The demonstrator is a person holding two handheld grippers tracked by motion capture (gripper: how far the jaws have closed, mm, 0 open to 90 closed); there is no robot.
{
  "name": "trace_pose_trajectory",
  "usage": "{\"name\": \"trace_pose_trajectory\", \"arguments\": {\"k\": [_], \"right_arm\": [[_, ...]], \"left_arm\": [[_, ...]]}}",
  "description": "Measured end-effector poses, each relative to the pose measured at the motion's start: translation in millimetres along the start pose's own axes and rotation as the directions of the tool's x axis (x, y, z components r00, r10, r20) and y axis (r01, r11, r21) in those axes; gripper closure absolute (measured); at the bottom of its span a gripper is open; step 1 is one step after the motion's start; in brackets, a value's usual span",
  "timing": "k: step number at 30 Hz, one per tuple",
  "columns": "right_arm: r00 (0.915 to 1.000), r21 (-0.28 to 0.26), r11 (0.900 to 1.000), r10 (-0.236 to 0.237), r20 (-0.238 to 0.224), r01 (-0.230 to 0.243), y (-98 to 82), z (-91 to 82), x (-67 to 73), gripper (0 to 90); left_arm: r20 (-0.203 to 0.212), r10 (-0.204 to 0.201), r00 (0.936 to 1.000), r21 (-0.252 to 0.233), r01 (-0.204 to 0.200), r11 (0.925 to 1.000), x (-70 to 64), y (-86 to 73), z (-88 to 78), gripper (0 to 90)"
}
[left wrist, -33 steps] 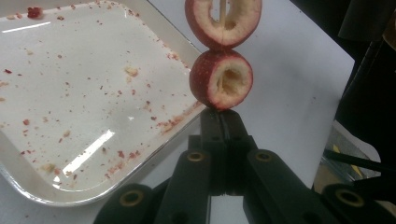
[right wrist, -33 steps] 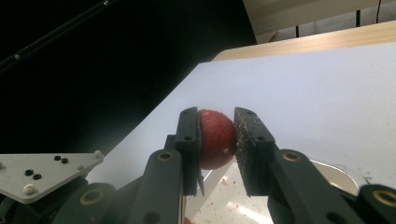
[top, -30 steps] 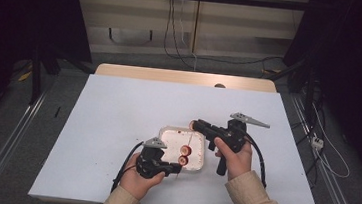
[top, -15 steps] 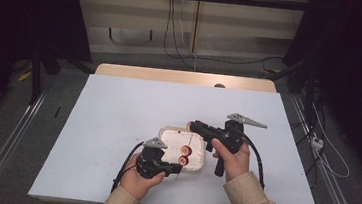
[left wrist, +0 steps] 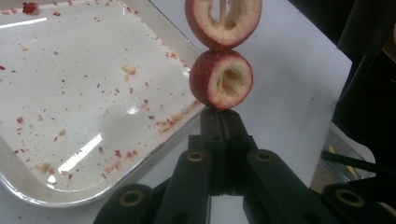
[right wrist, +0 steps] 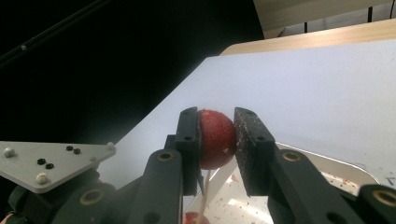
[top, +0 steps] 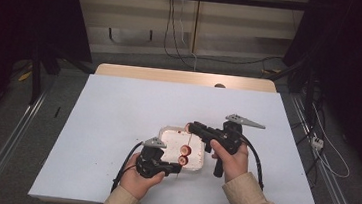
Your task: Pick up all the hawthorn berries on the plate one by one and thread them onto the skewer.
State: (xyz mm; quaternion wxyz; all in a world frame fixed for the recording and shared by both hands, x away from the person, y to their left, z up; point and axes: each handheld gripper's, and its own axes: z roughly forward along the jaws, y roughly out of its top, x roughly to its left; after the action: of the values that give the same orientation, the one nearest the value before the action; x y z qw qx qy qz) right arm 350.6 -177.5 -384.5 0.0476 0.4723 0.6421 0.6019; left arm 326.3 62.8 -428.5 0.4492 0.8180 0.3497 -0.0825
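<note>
left gripper (left wrist: 219, 119): fingers pressed together on skewer (right wrist: 201, 198), held steady over tray (left wrist: 70, 107) to catch crumbs | right gripper (right wrist: 217, 140): fingers pinching red hawthorn (right wrist: 215, 138), poised at skewer tip, likely threading | two cored fruits (left wrist: 221, 79) already skewered

It looked like a lab recording bay. A white rectangular work table (top: 116, 126) stood walled in by black curtains (top: 22, 11); behind the table, loose black cables (top: 175, 31) hung down a beige wall, and metal floor rails (top: 9, 141) ran alongside it.
</note>
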Motion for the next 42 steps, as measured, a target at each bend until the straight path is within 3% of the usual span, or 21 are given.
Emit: {"name": "trace_pose_trajectory", "arguments": {"k": [6, 8, 11, 18, 42], "right_arm": [[1.0000, 0.003, 1.000, -0.002, 0.000, 0.002, -1.3, 0.9, -0.4, 72.7], [1.0000, 0.003, 1.000, 0.001, 0.000, -0.001, -1.9, 1.2, -0.1, 72.7], [1.0000, 0.005, 1.000, -0.003, 0.000, 0.003, -2.9, 1.9, -0.2, 72.7], [1.0000, 0.008, 1.000, -0.006, -0.003, 0.006, -3.9, 2.8, 0.9, 72.7], [0.9991, 0.003, 0.999, -0.042, 0.005, 0.042, -6.4, 2.9, 1.6, 72.6]], "left_arm": [[0.008, -0.012, 0.9999, -0.006, 0.012, 0.9999, 1.6, 0.0, -0.6, 90.0], [-0.006, -0.017, 0.9998, -0.016, 0.017, 0.9997, 0.9, -0.2, -0.1, 90.0], [0.011, -0.017, 0.9998, -0.010, 0.017, 0.9998, 1.7, 0.1, -0.8, 90.0], [-0.006, -0.026, 0.9996, -0.020, 0.026, 0.9995, 1.6, 0.0, -1.2, 90.0], [-0.005, -0.037, 0.9993, -0.016, 0.037, 0.9992, 4.3, 0.0, -1.1, 90.0]]}}
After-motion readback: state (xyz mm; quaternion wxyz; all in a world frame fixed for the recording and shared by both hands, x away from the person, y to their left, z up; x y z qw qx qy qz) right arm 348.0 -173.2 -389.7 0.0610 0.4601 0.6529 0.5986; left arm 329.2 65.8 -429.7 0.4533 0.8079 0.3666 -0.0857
